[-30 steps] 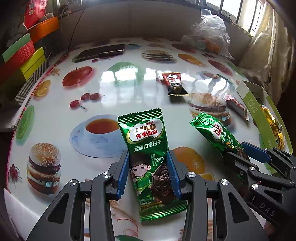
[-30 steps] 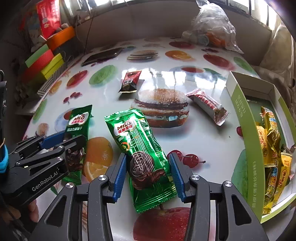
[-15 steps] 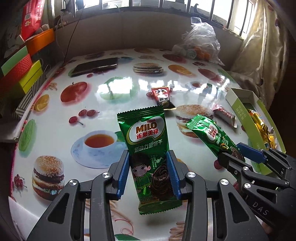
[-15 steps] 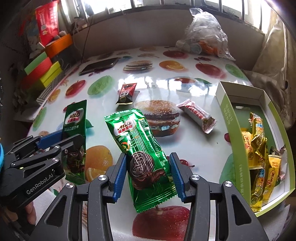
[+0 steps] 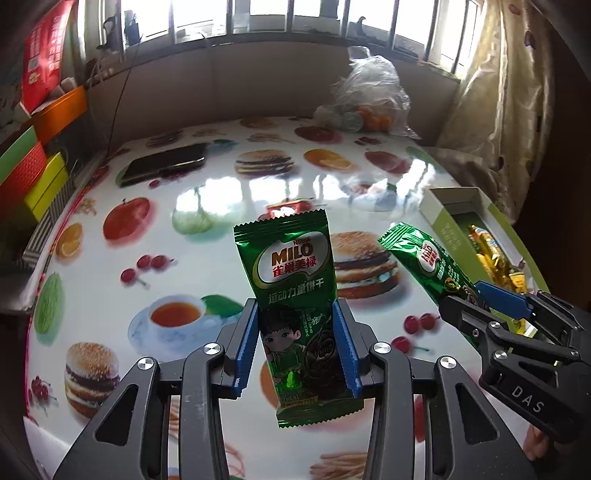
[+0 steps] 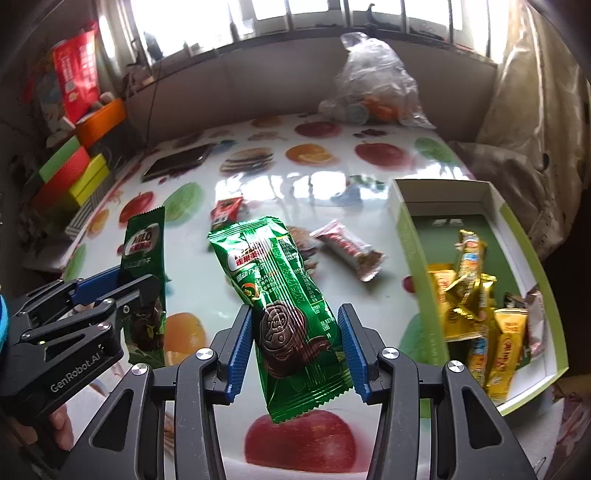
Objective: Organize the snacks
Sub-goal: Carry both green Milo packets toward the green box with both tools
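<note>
two milo packets pinched, one per gripper; box (image 6: 413, 266) lies right, nearer right gripper (image 6: 295, 343), long axis fwd.

My surface (image 5: 229, 192) wears a glossy cloth printed with fruit and burgers, catching glare from the barred window (image 5: 258, 14) behind it. A beige curtain (image 5: 509, 92) hangs right of that window; coloured boxes (image 5: 33, 162) stack to its left.
</note>
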A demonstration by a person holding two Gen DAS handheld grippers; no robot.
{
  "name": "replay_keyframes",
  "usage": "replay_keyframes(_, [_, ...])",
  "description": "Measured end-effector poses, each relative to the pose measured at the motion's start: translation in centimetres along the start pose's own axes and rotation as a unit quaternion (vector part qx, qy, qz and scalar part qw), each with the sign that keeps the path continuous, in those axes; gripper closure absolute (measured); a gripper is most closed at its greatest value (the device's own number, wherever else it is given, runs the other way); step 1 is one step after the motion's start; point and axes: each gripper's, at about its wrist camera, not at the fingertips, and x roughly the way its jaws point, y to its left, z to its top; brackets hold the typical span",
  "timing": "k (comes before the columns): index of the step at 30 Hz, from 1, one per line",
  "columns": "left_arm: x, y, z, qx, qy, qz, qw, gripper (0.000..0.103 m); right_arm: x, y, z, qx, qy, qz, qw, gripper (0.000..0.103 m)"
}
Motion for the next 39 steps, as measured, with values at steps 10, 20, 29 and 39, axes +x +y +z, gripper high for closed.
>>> replay_keyframes(10, [-0.1, -2.9, 1.9, 0.022, -0.008, -0.032, 0.9992, 0.062, -1.6, -2.9, 0.4, 0.033, -0.019, -0.020, 0.999, 0.058])
replay_keyframes(20, [-0.1, -6.3, 4.2, 0.049, -0.015, -0.065, 0.9966, 0.062, -3.4, -6.3, 1.1, 0.066, -0.039, -0.046, 0.996, 0.058])
replay_keyframes(29, [0.1, -9.3, 5.7, 0.071, -0.018, -0.090, 0.9932, 0.062, -4.8, -9.4, 1.3, 0.092, -0.051, -0.068, 0.992, 0.058])
replay_keyframes(39, [0.5, -12.0, 7.3, 0.087, -0.020, -0.119, 0.9888, 0.062, -5.8, -12.1, 1.1, 0.116, -0.059, -0.087, 0.988, 0.058])
